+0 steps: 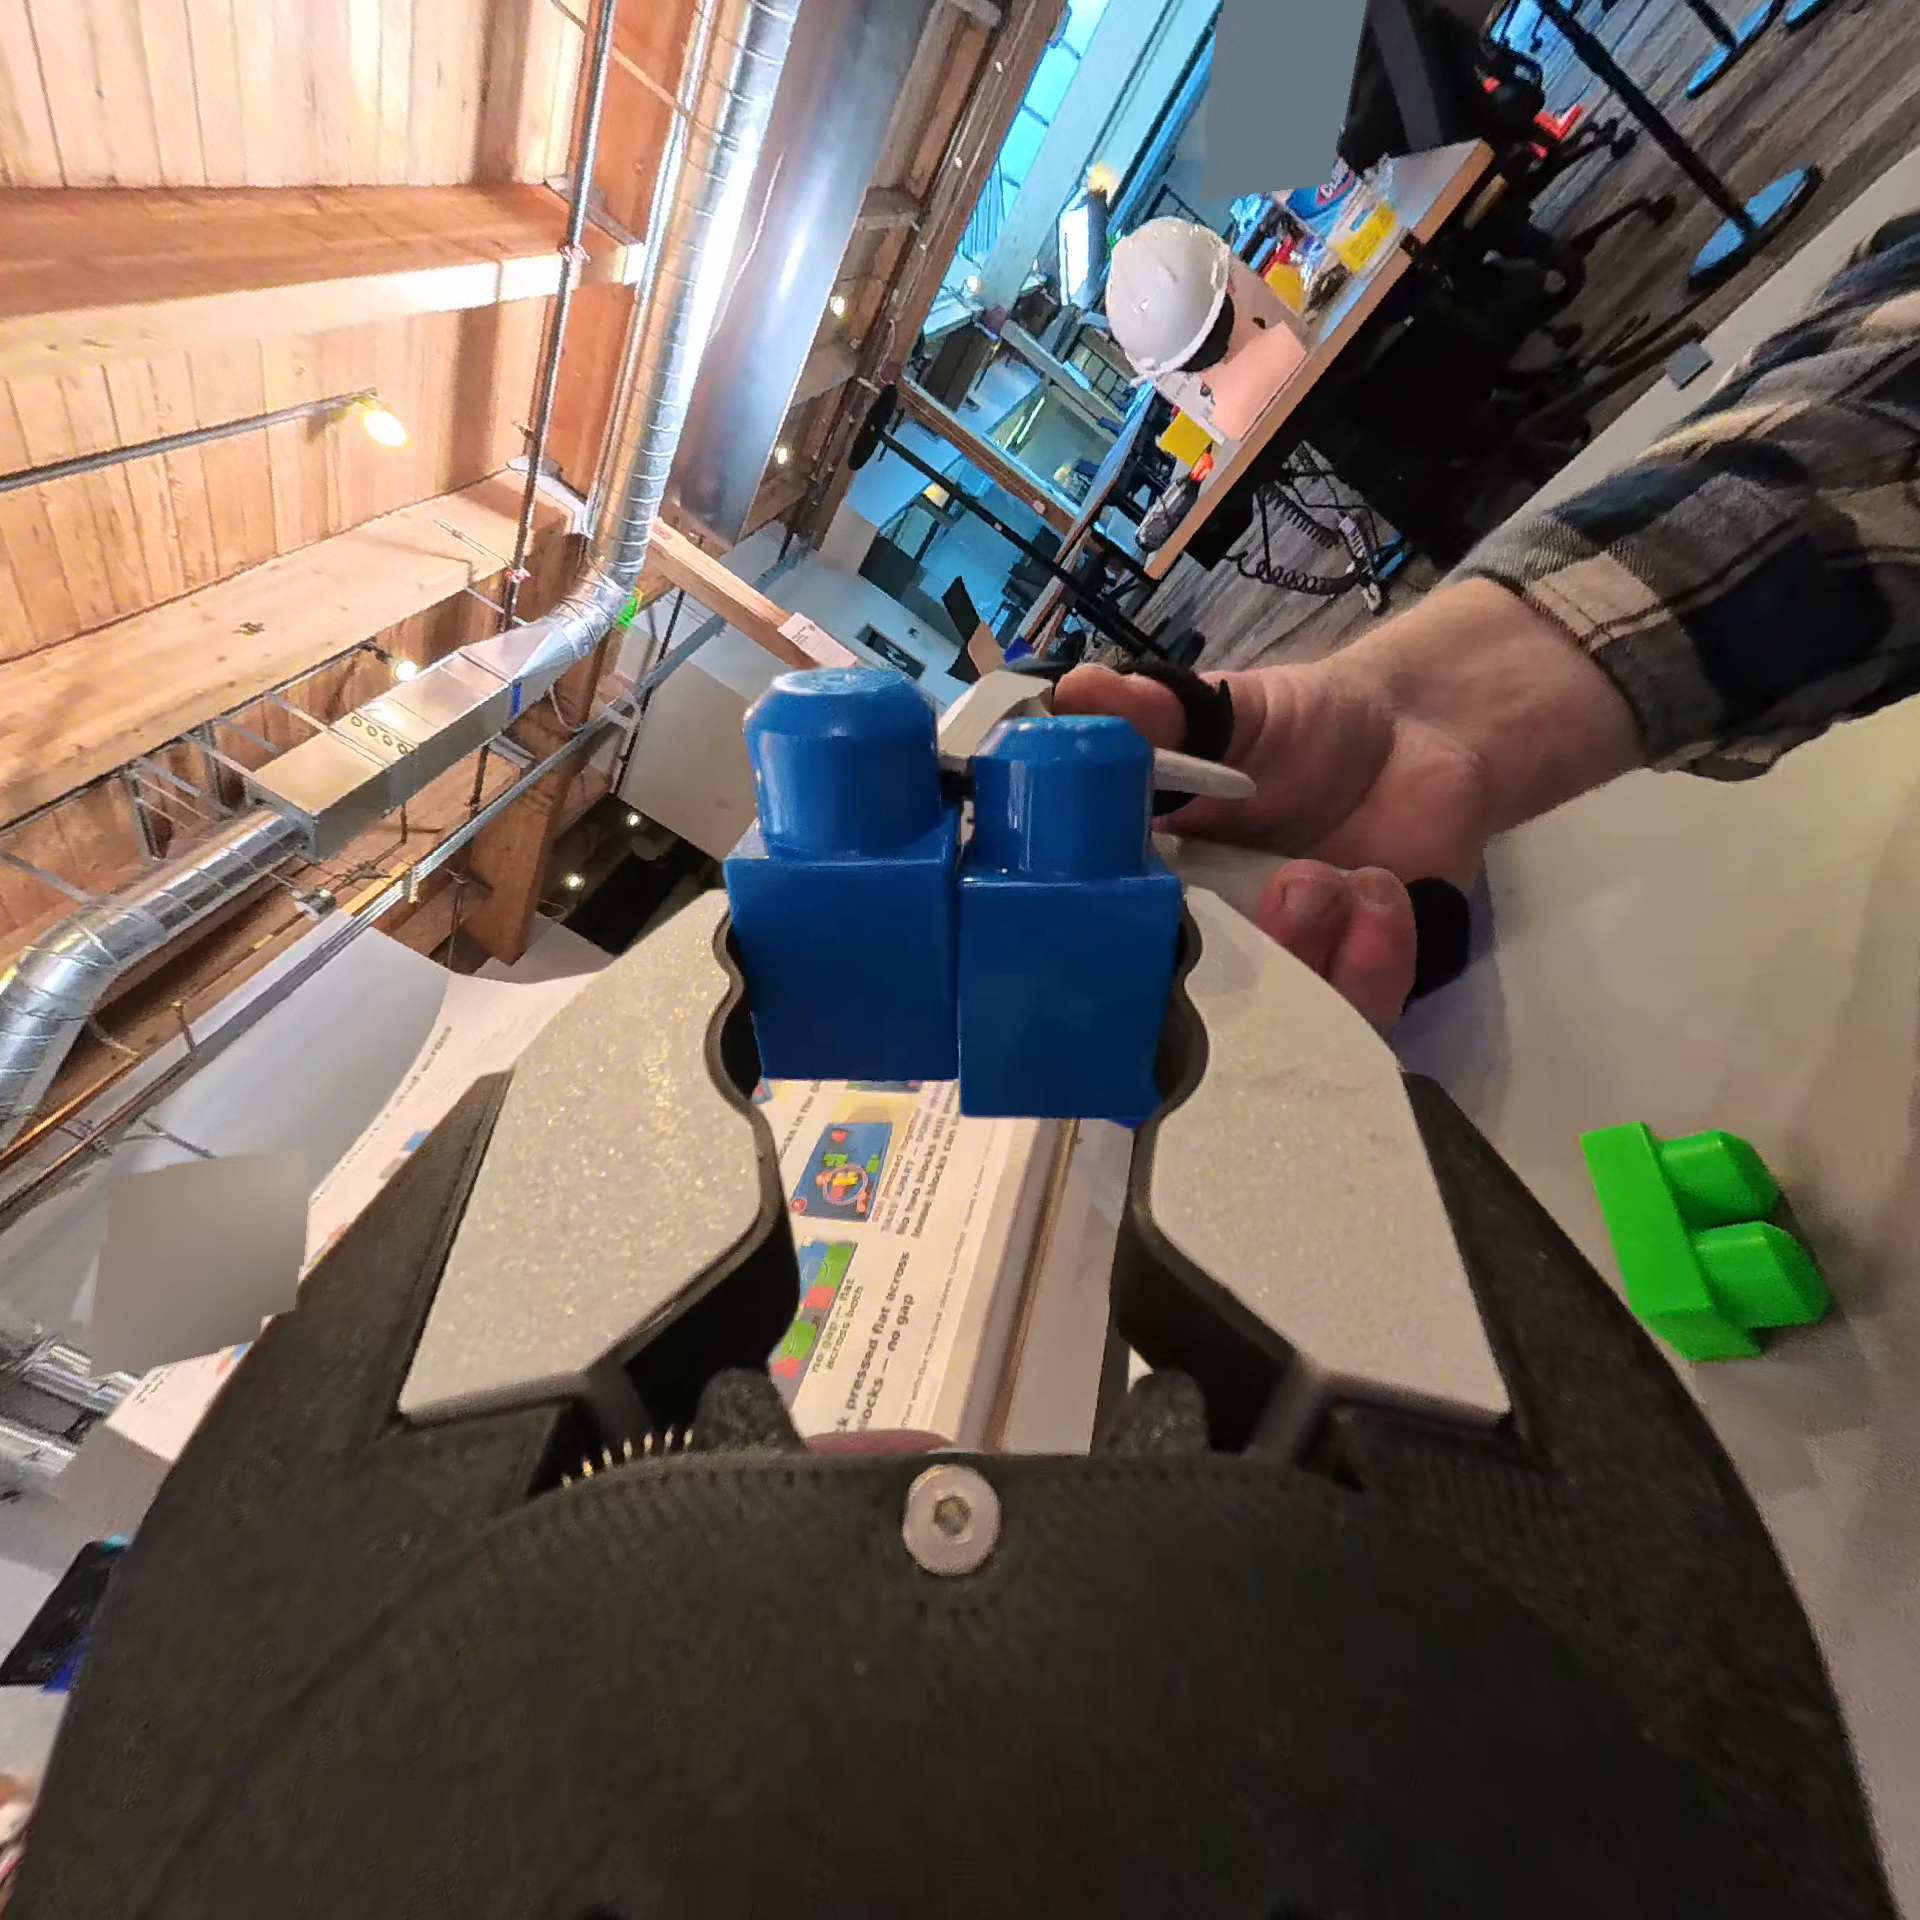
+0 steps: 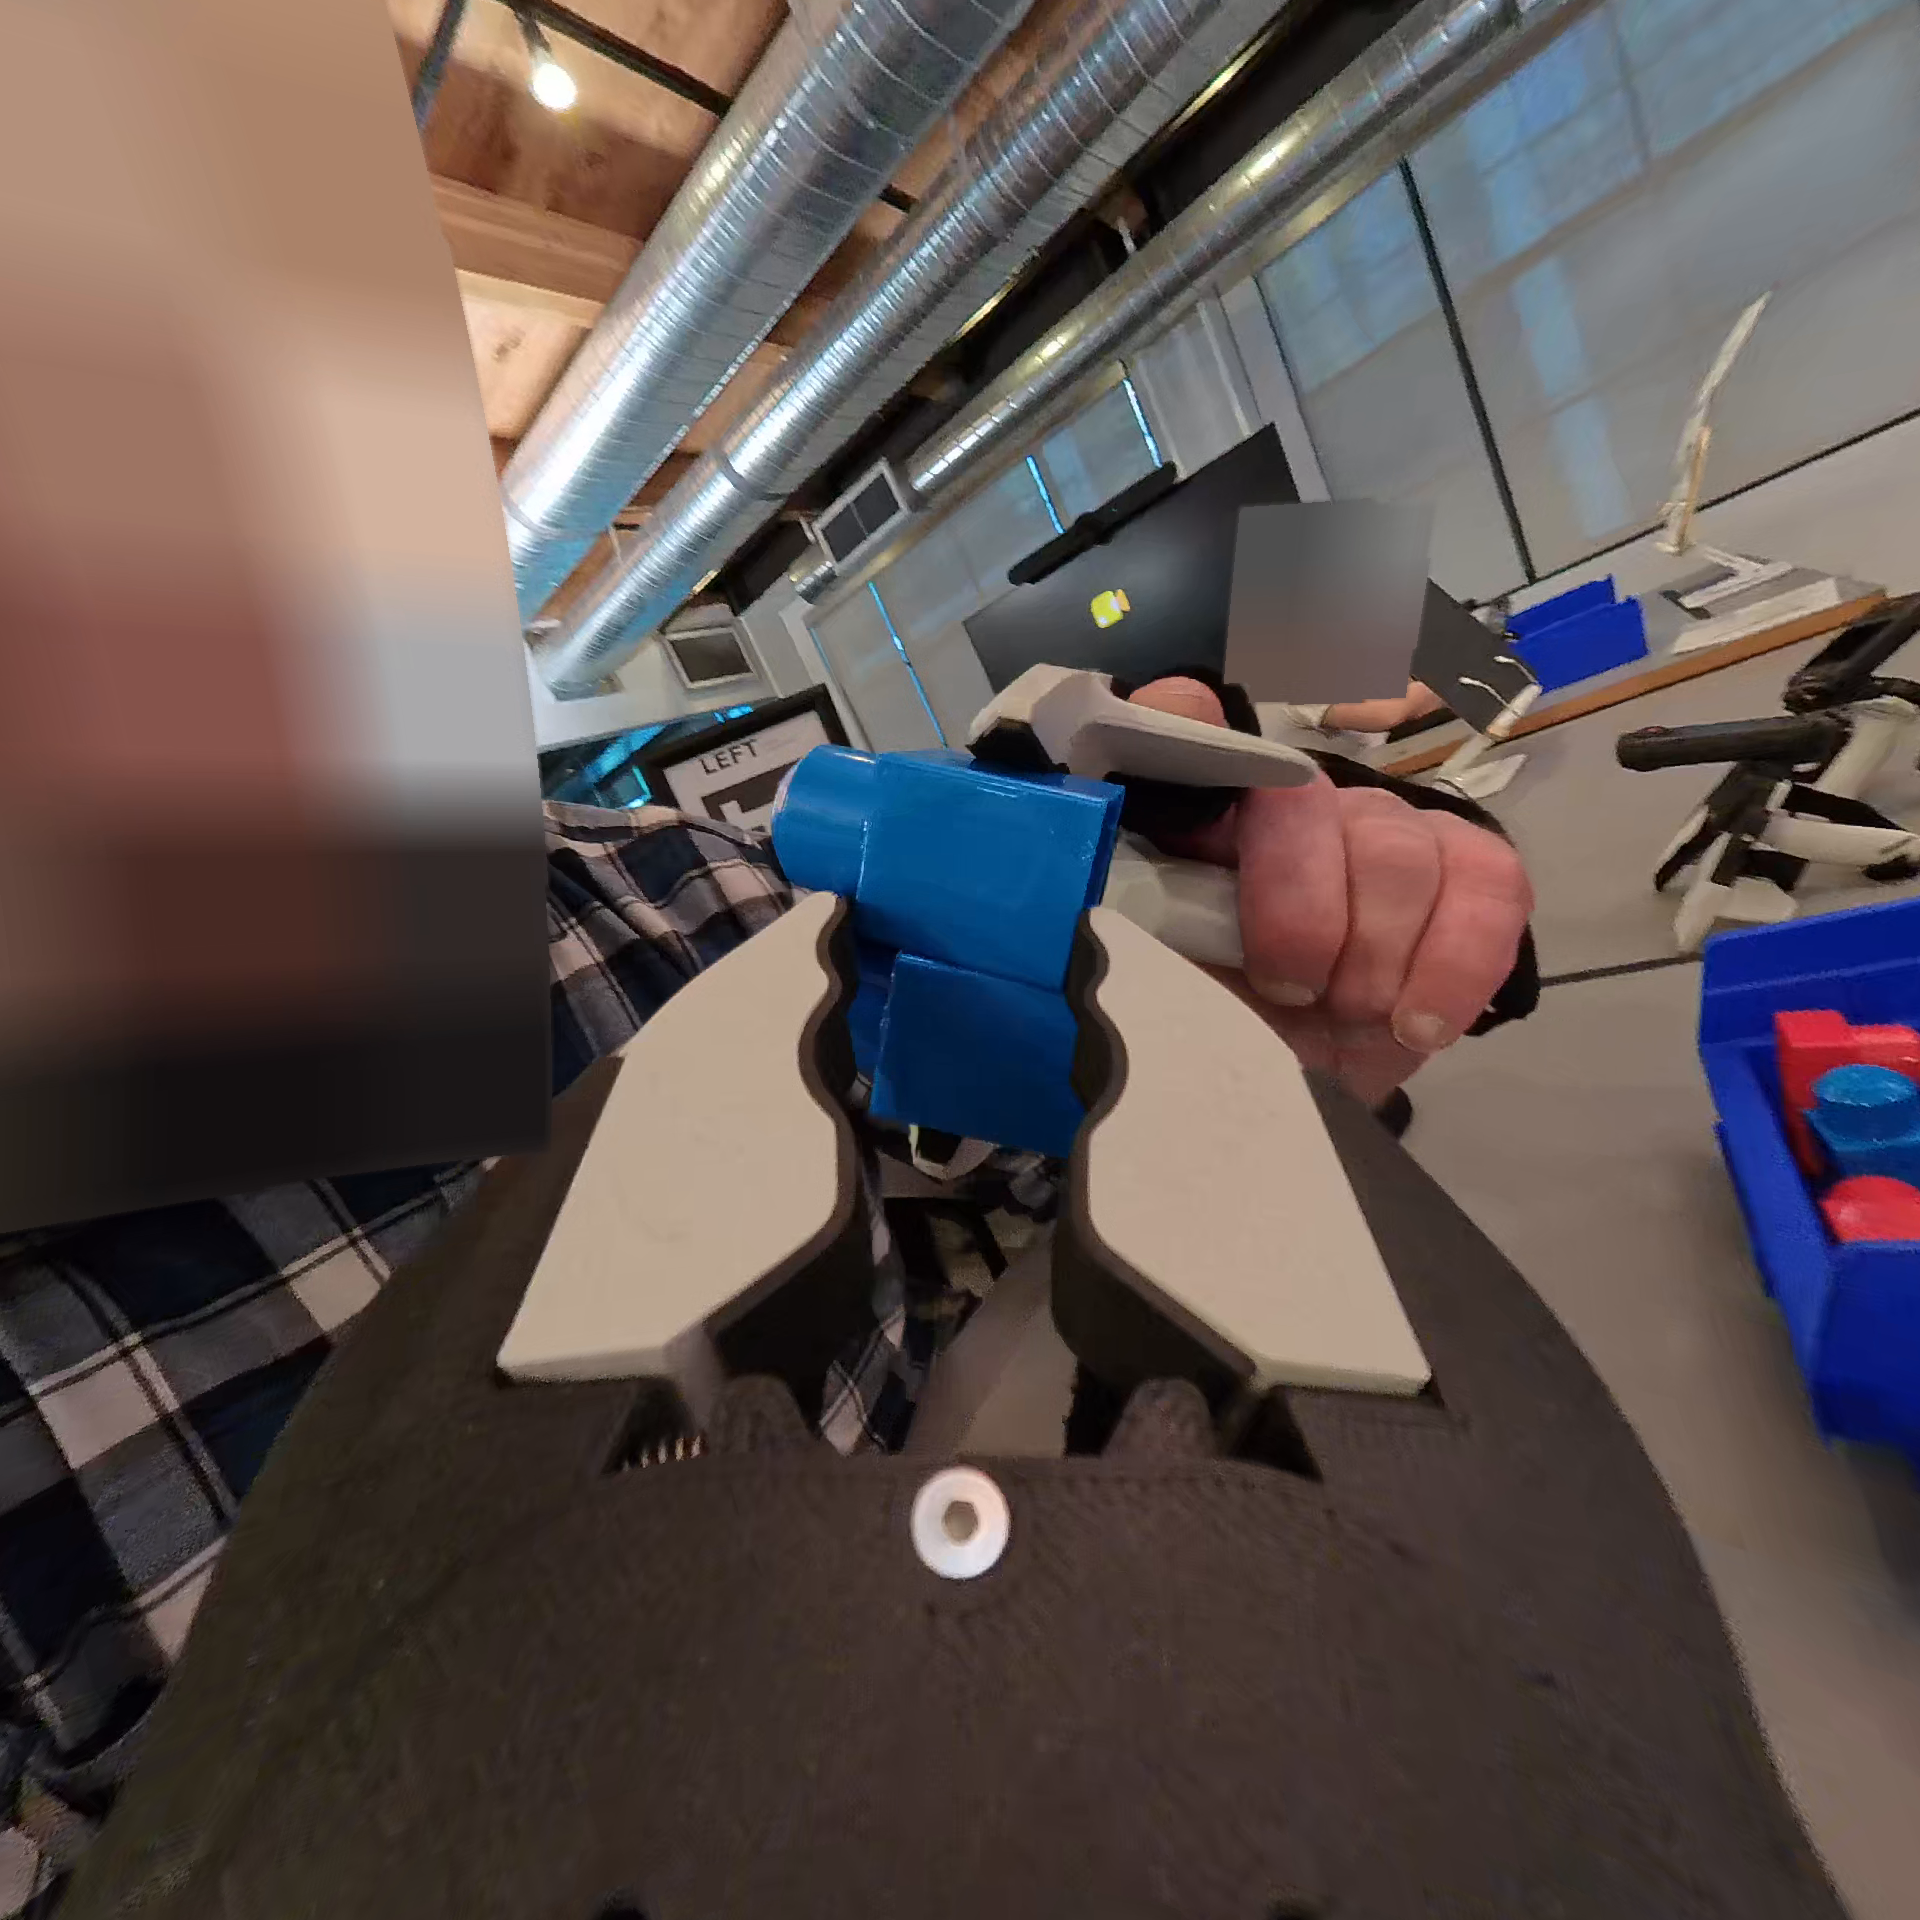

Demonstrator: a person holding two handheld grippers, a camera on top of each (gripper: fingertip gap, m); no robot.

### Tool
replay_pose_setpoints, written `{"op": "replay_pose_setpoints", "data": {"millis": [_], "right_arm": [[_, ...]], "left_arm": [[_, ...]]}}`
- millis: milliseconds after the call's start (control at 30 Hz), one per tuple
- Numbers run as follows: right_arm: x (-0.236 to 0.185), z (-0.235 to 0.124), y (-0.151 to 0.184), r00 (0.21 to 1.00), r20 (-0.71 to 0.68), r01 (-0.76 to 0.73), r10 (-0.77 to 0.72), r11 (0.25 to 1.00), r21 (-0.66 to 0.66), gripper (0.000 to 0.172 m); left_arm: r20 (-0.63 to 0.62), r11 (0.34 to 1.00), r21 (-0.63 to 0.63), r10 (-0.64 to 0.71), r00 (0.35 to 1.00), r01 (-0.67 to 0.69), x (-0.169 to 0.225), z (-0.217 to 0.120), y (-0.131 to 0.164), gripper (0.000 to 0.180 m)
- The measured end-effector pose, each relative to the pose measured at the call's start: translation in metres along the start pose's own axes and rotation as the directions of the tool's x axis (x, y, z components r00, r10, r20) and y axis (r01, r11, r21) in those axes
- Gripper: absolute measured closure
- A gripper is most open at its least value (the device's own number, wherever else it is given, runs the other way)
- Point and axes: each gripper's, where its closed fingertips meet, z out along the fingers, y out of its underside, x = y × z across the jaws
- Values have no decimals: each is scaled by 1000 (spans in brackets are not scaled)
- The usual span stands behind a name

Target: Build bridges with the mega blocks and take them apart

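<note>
- Between the left gripper's point(image 1: 958, 997) fingers sit two blue blocks point(image 1: 956, 935) side by side, studs pointing away from the camera. The jaws are spread pretty wide, and each wavy pad is pressed up against the outer face of one block, so the pair is clamped as a unit.
- Just past those blocks, up and to the right of the left jaws, a hand point(image 1: 1382, 790) in a plaid sleeve point(image 1: 1714, 540) is wrapped round the other tool's handle.
- Off to the right of the left jaws, well apart, a green block point(image 1: 1704, 1247) lies on its side on the white table point(image 1: 1714, 935).
- Under the left jaws there's a printed instruction sheet point(image 1: 883, 1278), seen through the gap.
- Over on the right gripper point(image 2: 961, 1023), the jaws are about half open and closed on the same blue blocks, which lie sideways here with one stud poking left. Both pads touch the lower block's sides.
- Right behind that, a hand point(image 2: 1382, 914) grips the left tool's handle.
- Far right of the right jaws, a blue bin point(image 2: 1787, 1278) holds red and blue blocks point(image 2: 1860, 1122).
</note>
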Motion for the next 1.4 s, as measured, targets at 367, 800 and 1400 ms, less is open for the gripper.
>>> {"op": "replay_pose_setpoints", "data": {"millis": [367,800,1400], "right_arm": [[-22,11,2,980,201,-26,11,997,72,133],[-10,1,-11,998,18,55,-57,994,91,94],[30,-112,153,697,-287,-155,-657,252,-955,129]], "left_arm": [[-4,996,94,2,1000,-2,2,-2,-31,106],[-55,992,90,-84,995,89,-3,-3,-30,107],[-16,984,-137,-120,993,117,-30,-6,20,107]]}}
